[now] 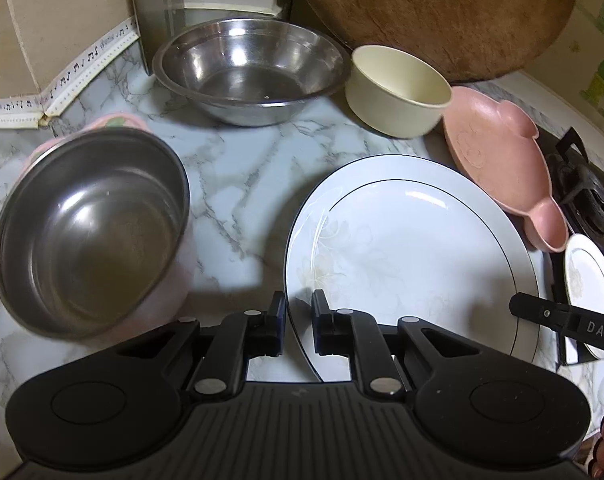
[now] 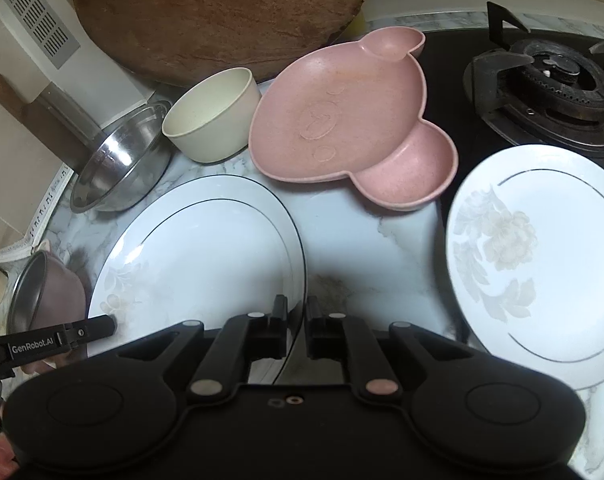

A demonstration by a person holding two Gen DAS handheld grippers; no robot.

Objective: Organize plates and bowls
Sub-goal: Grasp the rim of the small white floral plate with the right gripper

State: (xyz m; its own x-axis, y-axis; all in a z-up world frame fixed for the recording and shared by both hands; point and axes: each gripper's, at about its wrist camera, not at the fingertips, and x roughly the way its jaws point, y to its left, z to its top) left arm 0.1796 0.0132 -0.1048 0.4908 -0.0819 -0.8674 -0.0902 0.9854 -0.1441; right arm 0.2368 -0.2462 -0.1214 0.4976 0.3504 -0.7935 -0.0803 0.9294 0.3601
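Currently both grippers pinch large white plate [image 1: 413, 248]: left gripper [image 1: 298, 320] on rim at 7 o'clock, right gripper [image 2: 298, 328] at 5. Advice: lift level, synchronized; clear pink pig dish [image 2: 341, 120] at 1 o'clock.

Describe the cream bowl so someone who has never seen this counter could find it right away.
Start at the big round wooden board leaning against the back wall. Just in front of its lower edge stands the cream bowl, between the wide steel basin and the pink bear-shaped dish. It alone is plain, matte, deep and straight-sided.
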